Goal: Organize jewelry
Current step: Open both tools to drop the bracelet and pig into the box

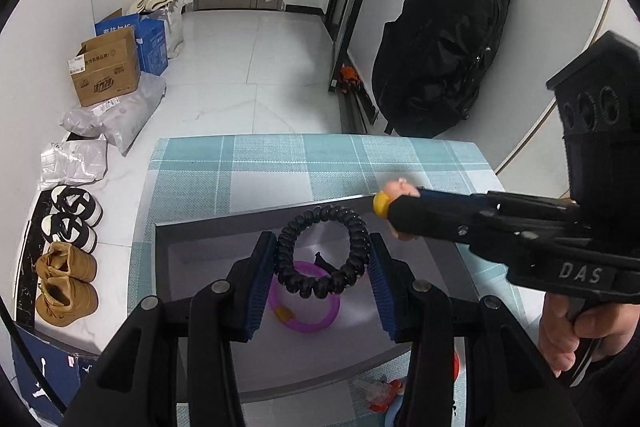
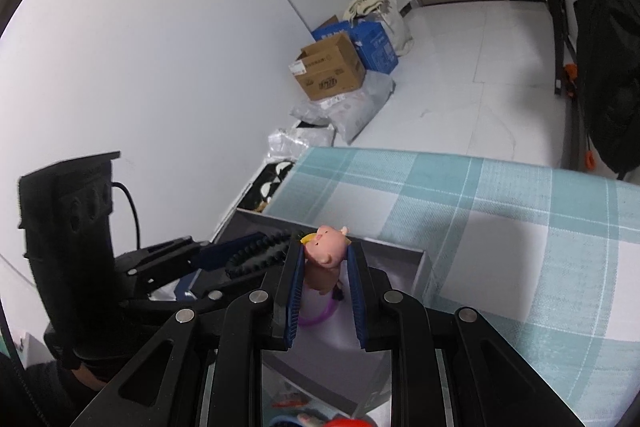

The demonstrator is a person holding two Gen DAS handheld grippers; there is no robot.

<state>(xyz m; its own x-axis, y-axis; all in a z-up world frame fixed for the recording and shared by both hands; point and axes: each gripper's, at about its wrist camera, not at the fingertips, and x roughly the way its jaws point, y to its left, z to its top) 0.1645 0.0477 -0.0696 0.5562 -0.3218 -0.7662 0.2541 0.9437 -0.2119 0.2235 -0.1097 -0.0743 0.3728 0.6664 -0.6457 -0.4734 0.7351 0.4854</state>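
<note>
My left gripper (image 1: pixel 324 259) is shut on a black spiral hair tie (image 1: pixel 323 253) and holds it above an open grey box (image 1: pixel 192 247) on the checked tablecloth. A purple ring bracelet (image 1: pixel 306 311) with a yellow charm lies in the box. My right gripper (image 2: pixel 325 259) is shut on a pink pig charm (image 2: pixel 325 247) with a yellow part, over the box's far right corner. In the left wrist view the right gripper (image 1: pixel 386 207) enters from the right. The left gripper (image 2: pixel 256 251) shows at left in the right wrist view.
Small red and blue items (image 1: pixel 384 391) lie on the teal checked tablecloth (image 1: pixel 280 163) by the box's near edge. On the floor to the left are shoes (image 1: pixel 68 279), plastic bags and cardboard boxes (image 1: pixel 108 71). A black backpack (image 1: pixel 440 47) hangs at the right.
</note>
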